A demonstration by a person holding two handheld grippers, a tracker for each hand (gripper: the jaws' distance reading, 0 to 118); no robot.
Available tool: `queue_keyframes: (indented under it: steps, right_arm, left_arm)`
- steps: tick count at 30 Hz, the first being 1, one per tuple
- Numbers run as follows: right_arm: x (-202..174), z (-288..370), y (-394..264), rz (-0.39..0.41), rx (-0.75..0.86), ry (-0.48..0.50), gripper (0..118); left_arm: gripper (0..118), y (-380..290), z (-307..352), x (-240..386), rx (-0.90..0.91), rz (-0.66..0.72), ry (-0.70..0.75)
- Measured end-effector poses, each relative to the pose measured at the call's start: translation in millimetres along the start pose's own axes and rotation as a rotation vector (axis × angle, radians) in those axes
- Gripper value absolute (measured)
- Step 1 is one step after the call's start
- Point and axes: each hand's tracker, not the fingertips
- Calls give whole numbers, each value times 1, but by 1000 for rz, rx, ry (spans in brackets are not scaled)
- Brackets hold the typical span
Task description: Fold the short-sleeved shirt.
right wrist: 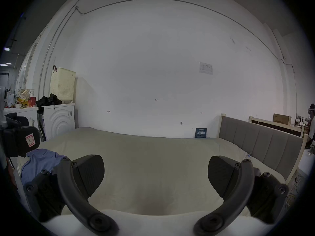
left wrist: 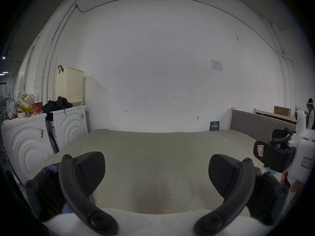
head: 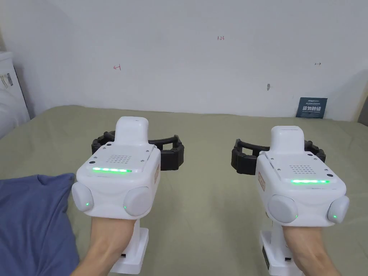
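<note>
Nothing's folded yet, I'd say: the blue shirt (head: 34, 219) lies crumpled at the bed's (head: 201, 201) near-left corner, untouched. The left gripper (left wrist: 156, 173) hovers just beside it, jaws spread wide and empty; the right gripper (right wrist: 156, 173), well apart, likewise gapes. Open bedding ahead, nothing blocking; washers (left wrist: 25, 137) stand off left.

White wall (head: 187, 72) bears a small handwritten "123" (head: 220, 37); dark blue card (head: 311, 107) below-right of it, print illegible.

head: looks down | gripper views: low, wallward | shared: bed (head: 201, 201)
</note>
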Motion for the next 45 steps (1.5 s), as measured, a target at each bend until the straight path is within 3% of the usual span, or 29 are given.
queue_keyframes:
  steps: [17, 19, 20, 21, 22, 23, 24, 38, 45]
  right_arm:
    - [1, -4, -4, 10, -32, -1, 118]
    - [1, -2, -4, -3, -22, -18, 113]
    - [1, 0, -4, -2, -12, -32, 101]
    - [1, 1, -3, 2, -2, -54, 59]
    - [2, -2, -2, 7, -10, -69, 18]
    - [3, -4, -3, 7, -12, -88, 2]
    - [8, -5, -3, -10, -18, -73, 2]
    - [5, -8, -2, -7, -39, -41, 1]
    - [-36, -19, 1, 17, -46, 31, 1]
  left_arm:
    - [118, -2, -4, 6, -9, -19, 9]
    - [118, -3, -4, 5, -11, -15, 14]
    - [118, -3, -3, 5, -12, -16, 23]
    - [106, -3, -2, 3, -13, -19, 18]
    - [80, -4, -1, 3, -12, -23, 19]
    - [36, -4, -3, 4, -17, -32, 39]
    - [0, -6, -6, 4, -30, -39, 54]
    - [0, -4, -4, -9, -39, -9, 28]
    - [0, -6, 6, -55, -53, 10, 119]
